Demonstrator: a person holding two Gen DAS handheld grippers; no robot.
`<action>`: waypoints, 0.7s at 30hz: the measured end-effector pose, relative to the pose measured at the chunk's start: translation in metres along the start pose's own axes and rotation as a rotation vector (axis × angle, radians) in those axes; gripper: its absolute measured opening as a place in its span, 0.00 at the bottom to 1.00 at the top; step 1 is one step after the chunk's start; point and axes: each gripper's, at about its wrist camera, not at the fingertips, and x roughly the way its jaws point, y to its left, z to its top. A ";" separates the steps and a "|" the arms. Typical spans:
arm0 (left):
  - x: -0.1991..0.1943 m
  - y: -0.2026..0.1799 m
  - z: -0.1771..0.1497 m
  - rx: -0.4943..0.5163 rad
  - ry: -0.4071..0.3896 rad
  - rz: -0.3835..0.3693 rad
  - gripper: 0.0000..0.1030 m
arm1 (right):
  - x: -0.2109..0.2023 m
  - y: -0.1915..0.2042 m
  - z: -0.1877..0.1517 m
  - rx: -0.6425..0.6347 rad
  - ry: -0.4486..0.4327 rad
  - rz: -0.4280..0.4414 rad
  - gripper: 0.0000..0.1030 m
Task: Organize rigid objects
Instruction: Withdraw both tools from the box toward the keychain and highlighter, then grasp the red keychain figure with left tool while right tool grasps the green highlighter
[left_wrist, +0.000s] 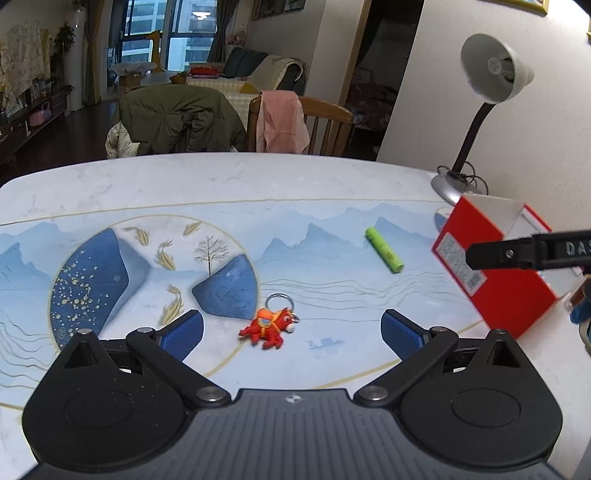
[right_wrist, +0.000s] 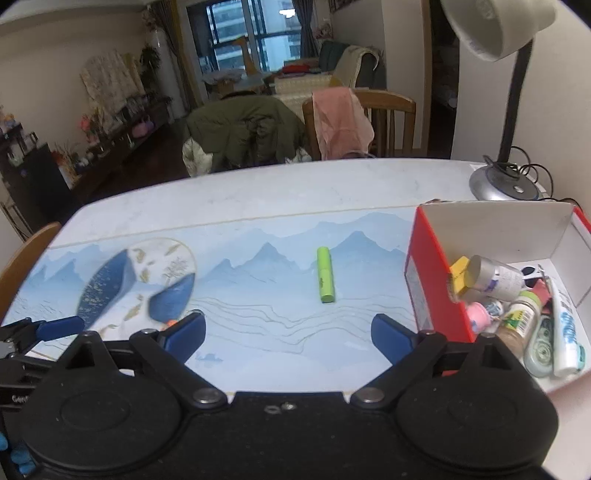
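A small red-orange toy keychain (left_wrist: 267, 328) with a metal ring lies on the blue landscape table mat. My left gripper (left_wrist: 291, 326) is open around it, one blue pad on either side, neither touching it. A lime-green tube (left_wrist: 384, 249) (right_wrist: 325, 275) lies farther out on the mat. My right gripper (right_wrist: 290, 332) is open with nothing between its pads, and the green tube lies just ahead of it. A red box (right_wrist: 430, 269) (left_wrist: 491, 284) with a white inside stands at the right and holds several small bottles and tubes.
A grey desk lamp (right_wrist: 502, 184) (left_wrist: 495, 66) stands behind the box, its cord on the table. Chairs draped with a green coat (left_wrist: 177, 114) and a pink cloth (left_wrist: 280, 122) stand at the far table edge. A black finger (left_wrist: 517, 254) of my right gripper crosses in front of the box.
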 end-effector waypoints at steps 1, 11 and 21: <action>0.005 0.003 0.000 0.000 0.004 0.003 1.00 | 0.007 0.000 0.002 -0.003 0.007 -0.009 0.92; 0.054 0.012 -0.006 0.018 0.043 0.043 1.00 | 0.079 -0.011 0.021 -0.039 0.089 -0.073 0.85; 0.079 0.009 -0.015 0.043 0.064 0.064 0.99 | 0.130 -0.024 0.030 -0.053 0.152 -0.108 0.73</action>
